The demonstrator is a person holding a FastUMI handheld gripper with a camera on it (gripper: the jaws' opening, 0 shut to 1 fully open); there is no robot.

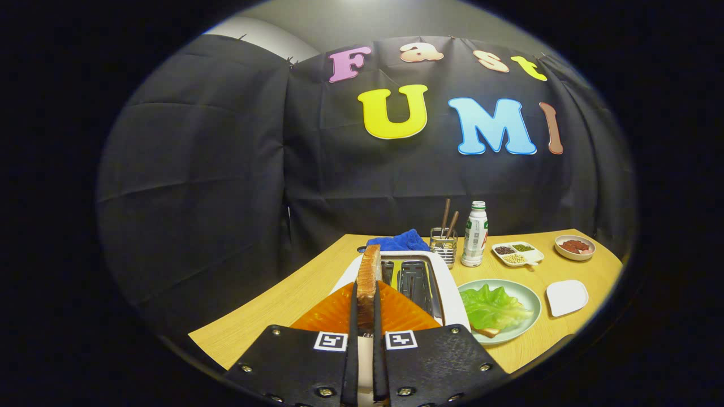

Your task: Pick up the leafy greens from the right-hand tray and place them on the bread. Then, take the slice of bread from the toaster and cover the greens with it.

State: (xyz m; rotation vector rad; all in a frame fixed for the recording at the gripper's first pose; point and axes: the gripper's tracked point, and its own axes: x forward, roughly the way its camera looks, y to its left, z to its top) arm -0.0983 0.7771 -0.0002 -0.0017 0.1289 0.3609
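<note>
I have the slice of bread point(369, 277) pinched edge-on between the jaws, standing upright just above the toaster point(447, 294). The leafy greens point(493, 306) already lie on the lower bread on the green plate point(529, 302), ahead and to the right of the jaws, toward the tabletop's point(266, 311) right edge. The toaster sits between us; I judge I must clear it. A white dish point(567, 297) and a bottle point(474, 242) stand nearby.
</note>
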